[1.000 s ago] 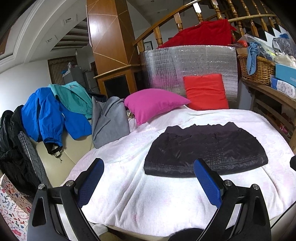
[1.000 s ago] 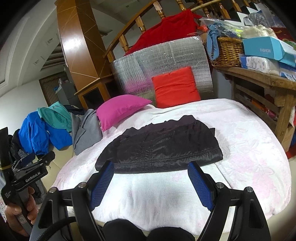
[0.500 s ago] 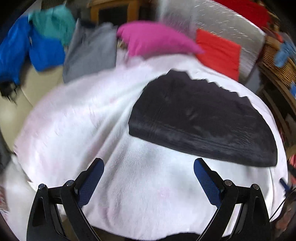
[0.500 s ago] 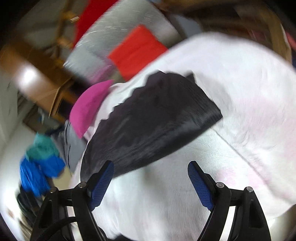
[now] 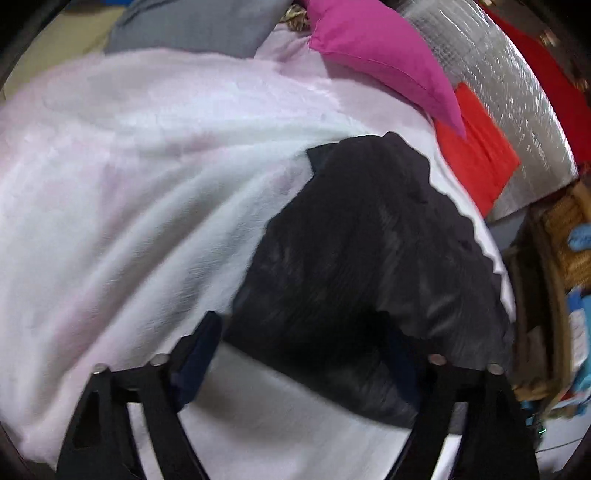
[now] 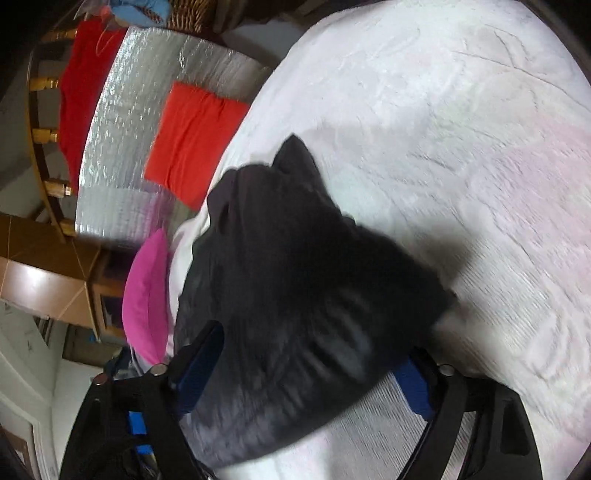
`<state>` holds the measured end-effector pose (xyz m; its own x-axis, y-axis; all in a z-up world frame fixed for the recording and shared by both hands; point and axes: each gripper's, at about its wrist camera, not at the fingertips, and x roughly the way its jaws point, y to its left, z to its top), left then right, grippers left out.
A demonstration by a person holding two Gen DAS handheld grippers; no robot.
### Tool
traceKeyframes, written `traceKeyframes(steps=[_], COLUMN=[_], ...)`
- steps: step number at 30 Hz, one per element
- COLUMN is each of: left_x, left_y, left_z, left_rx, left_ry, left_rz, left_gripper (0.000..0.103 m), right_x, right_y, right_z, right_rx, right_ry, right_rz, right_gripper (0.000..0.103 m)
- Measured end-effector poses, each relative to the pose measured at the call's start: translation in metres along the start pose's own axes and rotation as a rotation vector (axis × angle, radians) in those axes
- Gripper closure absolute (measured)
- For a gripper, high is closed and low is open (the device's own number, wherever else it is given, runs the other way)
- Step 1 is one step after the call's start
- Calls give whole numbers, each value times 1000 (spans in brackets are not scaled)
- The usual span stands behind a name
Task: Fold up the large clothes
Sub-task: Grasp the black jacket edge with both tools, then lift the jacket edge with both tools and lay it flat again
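A black garment [image 5: 369,258] lies flat on a white fleece blanket [image 5: 129,203] over the bed. My left gripper [image 5: 299,362] is open, its blue-padded fingers straddling the garment's near left corner, close above the cloth. In the right wrist view the same black garment [image 6: 295,295] fills the middle. My right gripper [image 6: 306,365] is open, its fingers either side of the garment's near right end, low over the white blanket [image 6: 461,129]. Neither gripper holds cloth.
A pink pillow [image 5: 388,59] and a red cushion [image 5: 480,155] lie past the garment, against a silver foil panel [image 5: 517,92]. A grey garment [image 5: 192,26] lies at the far left. A wicker basket [image 5: 569,229] stands at the right. A wooden post [image 6: 40,266] shows left.
Both grippers have dropped down and forward onto the black garment, each tilting toward its own end. Both stay open. The garment has not moved.
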<state>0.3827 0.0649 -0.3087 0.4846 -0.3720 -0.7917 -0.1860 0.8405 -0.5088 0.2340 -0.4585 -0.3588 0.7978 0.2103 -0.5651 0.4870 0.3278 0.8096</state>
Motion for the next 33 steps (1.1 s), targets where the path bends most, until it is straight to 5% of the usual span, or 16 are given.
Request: traceKeyframes(steps=[3,4,5,7,13,20,22,24,29,33], left_x=[3,7,7,6,-21,-43,-26,-18,-63,-105], left_y=[-2,-2,-3,-4,-15,-8,-1,-1,-20,-40], left_z=[7,14,15,19,14,-11,-11,-10,-12,-15], left_rx=[-51,-59,-63,-68,-12,42,44,75,202,308], left_ry=[-30,-35,-37,-50,-106,-92,-47,-24,-144,-312], left_rz=[-21,-31,-37,-56,-67,-43,0,56,171,276], left_gripper=[38,47,51,67,79,78,69,55,49,34], right_x=[3,4,6,3,-26,-49,-42,-39,-65,-103], right_y=[8,11,13,13,34,15,3,-6,-1,10], right_z=[-1,-1,-1,-4,-12,-29,-27,-21,-8,-12], right_rx=[-22,-42,-60,-79,-211,-243,-205,-131,-138,-232], right_ry=[-43,-57,-59,-67,-128,-90,-43,-6,12,-127], right_rz=[-32,-57,-69,-57,-62,-71,-81,-68,-69,-151], right_gripper=[17,24,42,51,67,67,61,43,39,37])
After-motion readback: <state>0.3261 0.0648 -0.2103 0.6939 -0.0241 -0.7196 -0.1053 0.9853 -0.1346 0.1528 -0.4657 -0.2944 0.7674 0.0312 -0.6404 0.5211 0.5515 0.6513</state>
